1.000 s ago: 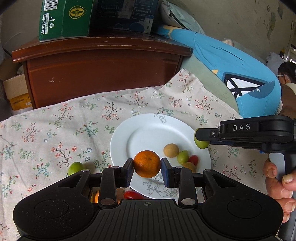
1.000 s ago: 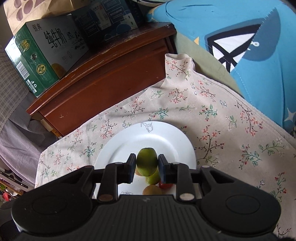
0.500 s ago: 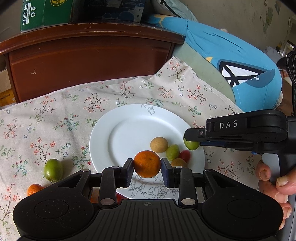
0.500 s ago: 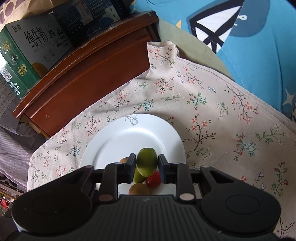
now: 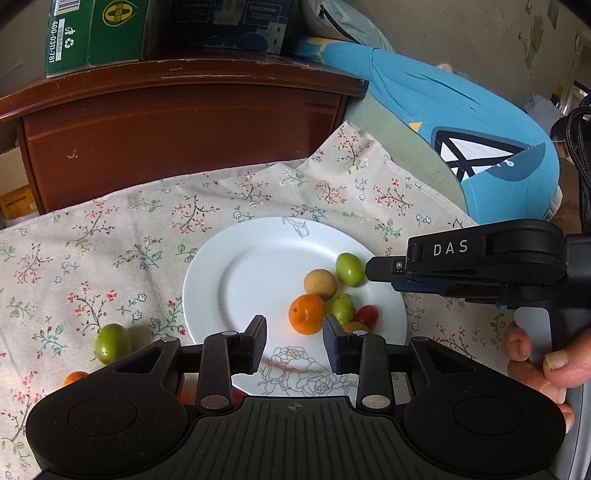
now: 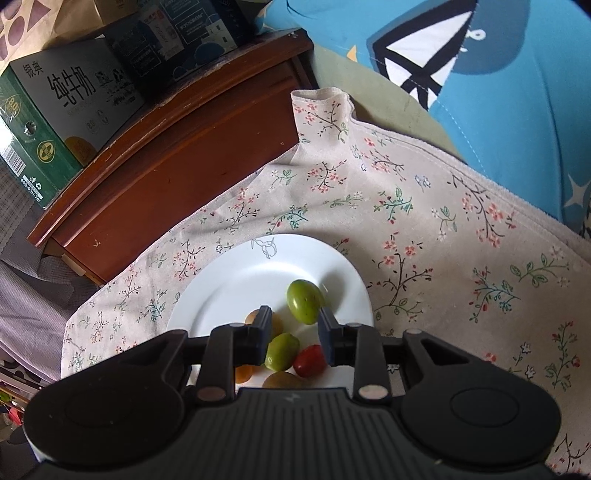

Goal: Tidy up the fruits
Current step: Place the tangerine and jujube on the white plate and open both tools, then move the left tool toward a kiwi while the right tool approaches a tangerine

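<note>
Left wrist view: left gripper point(image 5: 294, 345) is seen with jaws apart and empty, the orange point(image 5: 307, 314) resting on the white plate point(image 5: 236, 280) just ahead of them. Right gripper point(image 6: 294, 334) is likewise spread, nothing held. A loose green fruit point(image 5: 112, 343) is noted on the cloth point(image 5: 110, 236), left of the plate, nearer the left gripper, long axis roughly upright in view

Dark red-brown wood cabinet point(image 5: 177, 122) at back, scuffed front. Green carton point(image 6: 55, 122) and dark blue box point(image 6: 184, 33) sitting on top. Floral cloth point(image 5: 110, 236) spread in front, one corner bunched up against cabinet. Big blue cushion point(image 5: 461, 122) with sailboat print off to right. Grubby beige wall point(image 5: 480, 33) behind. Soft daylight, no hard shadows.
</note>
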### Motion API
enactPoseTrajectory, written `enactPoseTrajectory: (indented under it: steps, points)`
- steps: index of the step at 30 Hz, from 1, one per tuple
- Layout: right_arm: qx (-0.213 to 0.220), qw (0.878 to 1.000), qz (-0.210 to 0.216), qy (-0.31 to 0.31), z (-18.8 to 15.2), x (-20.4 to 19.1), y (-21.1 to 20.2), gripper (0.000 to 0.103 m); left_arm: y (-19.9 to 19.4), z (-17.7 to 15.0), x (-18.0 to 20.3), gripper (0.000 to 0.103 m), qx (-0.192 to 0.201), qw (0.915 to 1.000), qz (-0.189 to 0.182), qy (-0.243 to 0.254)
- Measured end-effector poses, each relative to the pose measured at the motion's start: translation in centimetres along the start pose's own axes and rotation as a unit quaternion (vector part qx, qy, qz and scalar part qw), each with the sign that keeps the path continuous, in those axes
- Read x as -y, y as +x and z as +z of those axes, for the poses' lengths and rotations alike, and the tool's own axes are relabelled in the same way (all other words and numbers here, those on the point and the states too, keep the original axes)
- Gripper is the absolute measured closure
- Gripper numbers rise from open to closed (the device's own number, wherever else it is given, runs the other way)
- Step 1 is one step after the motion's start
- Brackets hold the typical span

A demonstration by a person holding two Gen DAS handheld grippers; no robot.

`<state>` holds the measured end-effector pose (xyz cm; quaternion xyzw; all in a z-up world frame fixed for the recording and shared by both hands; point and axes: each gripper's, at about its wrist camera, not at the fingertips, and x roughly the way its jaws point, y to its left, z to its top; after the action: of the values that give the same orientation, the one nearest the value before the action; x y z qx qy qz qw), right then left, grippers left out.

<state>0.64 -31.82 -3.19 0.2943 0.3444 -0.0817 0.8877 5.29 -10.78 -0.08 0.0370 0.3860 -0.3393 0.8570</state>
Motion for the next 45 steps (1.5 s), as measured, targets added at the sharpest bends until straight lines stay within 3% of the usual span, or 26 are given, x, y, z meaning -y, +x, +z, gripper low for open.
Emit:
enactPoseTrajectory:
  steps: [2,5,20,27,37,45]
  points:
    - [0.001,1.0,0.004,-0.001,0.1,-0.1,-0.2,0.074,-0.6,0.2,-0.2,0.07,0.002,1.0,0.005,-0.001]
    - [0.002,1.0,0.012,-0.005,0.1,-0.5,-0.5,0.074,-1.9,0.4,-0.7,0.057,0.007,0.9998,0.016,-0.005]
    - [-0.02,0.997,0.042,-0.069,-2.6,-3.5,-2.0,0.074,-7.6,-0.4,-5.7,0.056,-0.01,0.9962,0.087,-0.009]
    - [-0.055,0.991,0.075,-0.101,-5.6,-5.2,-2.6,0.074,-9.5,-2.0,-6.6,0.055,-0.004,0.9961,0.085,-0.021]
    - [-0.106,0.979,0.105,-0.14,-8.7,-6.8,-1.9,0.074,-8.2,-5.0,-6.7,0.055,-0.054,0.9955,0.078,0.009]
    - [-0.141,0.974,0.118,-0.13,-9.7,-7.4,-0.4,0.073,-7.6,-6.7,-6.2,0.055,-0.079,0.9935,0.069,0.045]
